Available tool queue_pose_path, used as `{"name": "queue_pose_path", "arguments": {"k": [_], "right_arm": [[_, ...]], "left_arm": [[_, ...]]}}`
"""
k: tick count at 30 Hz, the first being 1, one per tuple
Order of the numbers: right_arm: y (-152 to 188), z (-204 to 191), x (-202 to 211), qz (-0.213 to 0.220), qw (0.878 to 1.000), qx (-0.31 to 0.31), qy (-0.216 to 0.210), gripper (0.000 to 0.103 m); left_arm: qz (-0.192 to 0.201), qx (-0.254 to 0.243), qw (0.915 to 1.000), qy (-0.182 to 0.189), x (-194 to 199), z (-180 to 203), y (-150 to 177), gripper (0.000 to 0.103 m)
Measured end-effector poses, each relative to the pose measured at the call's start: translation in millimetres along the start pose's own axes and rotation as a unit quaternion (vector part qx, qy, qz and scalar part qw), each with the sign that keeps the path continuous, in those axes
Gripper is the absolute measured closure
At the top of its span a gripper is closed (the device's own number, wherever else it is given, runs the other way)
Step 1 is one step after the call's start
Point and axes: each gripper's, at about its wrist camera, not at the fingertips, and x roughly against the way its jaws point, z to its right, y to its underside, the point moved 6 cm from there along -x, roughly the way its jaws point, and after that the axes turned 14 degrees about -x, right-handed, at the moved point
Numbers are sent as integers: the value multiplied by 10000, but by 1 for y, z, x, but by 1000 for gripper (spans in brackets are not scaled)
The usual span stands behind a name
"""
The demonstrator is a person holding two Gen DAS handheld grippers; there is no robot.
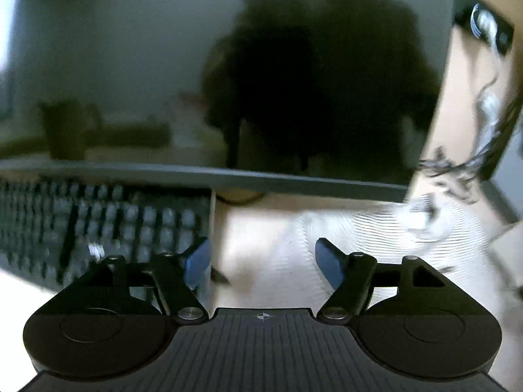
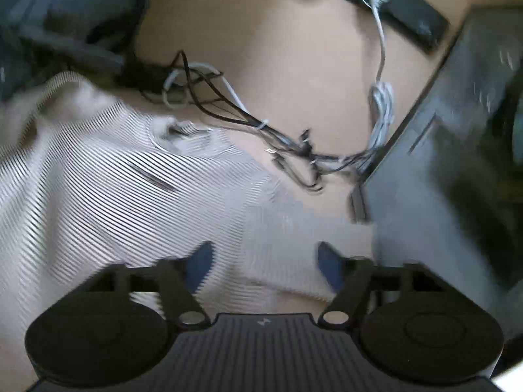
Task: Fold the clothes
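- Your left gripper (image 1: 263,261) has its blue-padded fingers (image 1: 197,261) spread wide, with nothing between them.
- Through the left wrist camera, the striped shirt (image 1: 376,238) lies on the table (image 1: 255,228) ahead of the fingers and toward the right one; its fabric reaches the space just beyond the fingertips, but whether it touches them is lost in blur.
- A dark monitor (image 1: 228,65) fills the upper part of that view, beyond the shirt; a keyboard (image 1: 108,225) sits left of the shirt, under the monitor's lower edge.
- Your right gripper (image 2: 264,266) also has its fingers (image 2: 199,264) far apart and grips nothing.
- In the right wrist camera the shirt (image 2: 130,196) is spread flat on the table (image 2: 294,65), collar (image 2: 183,140) on the far side from the gripper. Its near edge runs between and under both fingers, so the fingers straddle the cloth; you cannot tell whether they press on it.
- A tangle of black and white cables (image 2: 261,130) lies just beyond the shirt's collar, running toward a grey box (image 2: 457,163) that stands right of the shirt.
- A white cord (image 2: 380,65) leads from the cables up to a black strip (image 2: 408,13) at the table's far edge.
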Motion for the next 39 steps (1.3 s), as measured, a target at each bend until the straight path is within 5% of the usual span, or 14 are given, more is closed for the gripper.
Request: {"name": "queue_pose_path", "arguments": {"k": [2,4,7,11,13,17,21,25,29,30,31,32,36,39], "right_arm": [[2,-1,-6,-158,9998,-41,-76,35],[1,-14,5,-260,9967,-319,-698,44],[8,-41,16,-521,9901,-424,-1236,53],[22,-42,15,-728,9859,-761,-1301,55],[26,-33,13,-831,9819,-1020,-1360,54],[35,-16,16,-916,9774,-1361,-1332,47],[23,-5,26,-324,9963,-625,-497,50],[13,1,5,-58,9998,129,150,47],[10,-6,-32,-178,9996,170,114,50],[5,-7,-35,-197,9997,135,45,58],[-5,-5,-32,-134,9999,40,-22,82],[-18,0,-27,-29,9999,-86,-88,91],[-94,34,15,689,9908,-1083,-419,92],[-157,52,58,1263,9592,-2166,-1304,93]], "left_arm": [[-94,-26,9986,526,13,16,12,23],[-236,-233,9929,1141,23,41,28,23],[-563,-512,9792,1879,29,74,57,34],[-890,-887,9850,1187,15,77,87,69],[-930,-825,9914,415,19,50,89,52],[-1003,-303,9905,-892,37,-20,88,57],[-779,508,9903,-1028,63,-60,74,43],[-552,1230,9903,-336,68,-51,53,24],[-443,912,9932,569,64,8,40,11],[-450,727,9935,748,65,24,40,11],[-459,551,9932,915,66,40,42,10],[-476,412,9926,1038,67,51,45,8],[-558,229,9893,1331,69,71,56,8],[-644,323,9876,1392,66,69,63,8]]}}
